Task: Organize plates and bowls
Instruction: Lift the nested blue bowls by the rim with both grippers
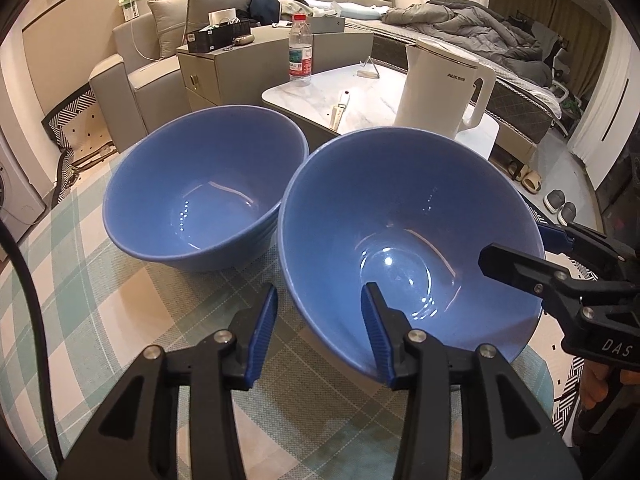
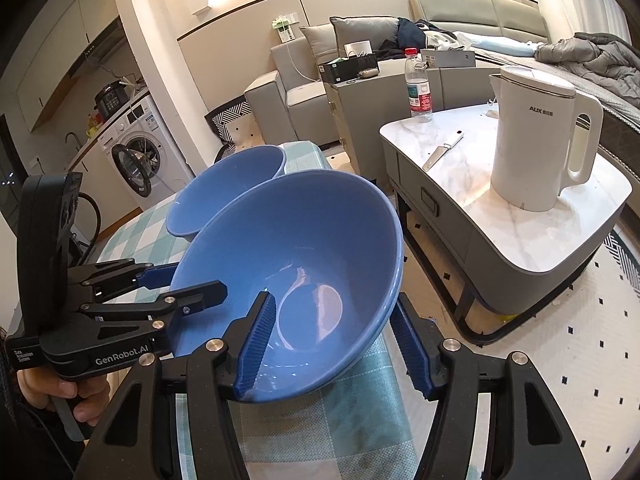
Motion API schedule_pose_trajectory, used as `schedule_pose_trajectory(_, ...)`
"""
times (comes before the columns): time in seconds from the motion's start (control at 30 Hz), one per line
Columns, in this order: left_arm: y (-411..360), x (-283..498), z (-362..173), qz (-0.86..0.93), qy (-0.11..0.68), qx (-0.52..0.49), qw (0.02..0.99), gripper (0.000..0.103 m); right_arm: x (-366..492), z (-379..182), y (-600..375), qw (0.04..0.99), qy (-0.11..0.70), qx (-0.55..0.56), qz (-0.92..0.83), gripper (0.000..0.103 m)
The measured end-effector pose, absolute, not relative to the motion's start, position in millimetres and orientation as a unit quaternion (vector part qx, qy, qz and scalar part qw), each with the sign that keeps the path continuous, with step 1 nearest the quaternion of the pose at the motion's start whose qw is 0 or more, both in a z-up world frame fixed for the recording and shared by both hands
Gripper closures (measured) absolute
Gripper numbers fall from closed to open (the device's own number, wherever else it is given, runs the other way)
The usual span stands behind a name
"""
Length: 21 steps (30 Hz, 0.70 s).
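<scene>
Two blue bowls stand upright side by side on a green-checked tablecloth [image 1: 120, 320]. The near bowl [image 1: 400, 208] [image 2: 304, 232] sits at the table's edge; the far bowl [image 1: 200, 168] [image 2: 240, 176] is just beyond it. My left gripper [image 1: 320, 292] [image 2: 192, 280] straddles the near bowl's rim, one finger inside and one outside, with clear gaps to the wall. My right gripper [image 2: 334, 300] [image 1: 528, 246] straddles the opposite rim the same way, its pads apart from the wall. Both are open and hold nothing.
Beyond the table stands a marble-topped coffee table [image 2: 540, 248] with a white kettle [image 2: 532, 140], a water bottle [image 2: 418, 84] and a knife [image 2: 440, 154]. A grey sofa [image 1: 132, 76], a washing machine [image 2: 140, 152] and slippers [image 1: 532, 182] are farther off.
</scene>
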<state>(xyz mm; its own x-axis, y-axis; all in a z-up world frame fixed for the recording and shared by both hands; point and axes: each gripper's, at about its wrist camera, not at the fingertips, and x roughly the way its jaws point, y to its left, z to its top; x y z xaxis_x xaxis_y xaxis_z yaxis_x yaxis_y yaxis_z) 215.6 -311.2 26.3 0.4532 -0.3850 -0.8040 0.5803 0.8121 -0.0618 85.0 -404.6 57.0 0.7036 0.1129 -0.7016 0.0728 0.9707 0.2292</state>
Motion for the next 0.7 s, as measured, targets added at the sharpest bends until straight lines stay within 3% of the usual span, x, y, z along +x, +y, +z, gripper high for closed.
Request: schedule_pose_trajectory(0.7, -321.6, 211.2, 22.7, -0.301, 0.443, 0.118, 0.836, 0.059, 84.9, 54.1, -406.5, 0.914, 0.387, 0.118, 0.015, 0.042)
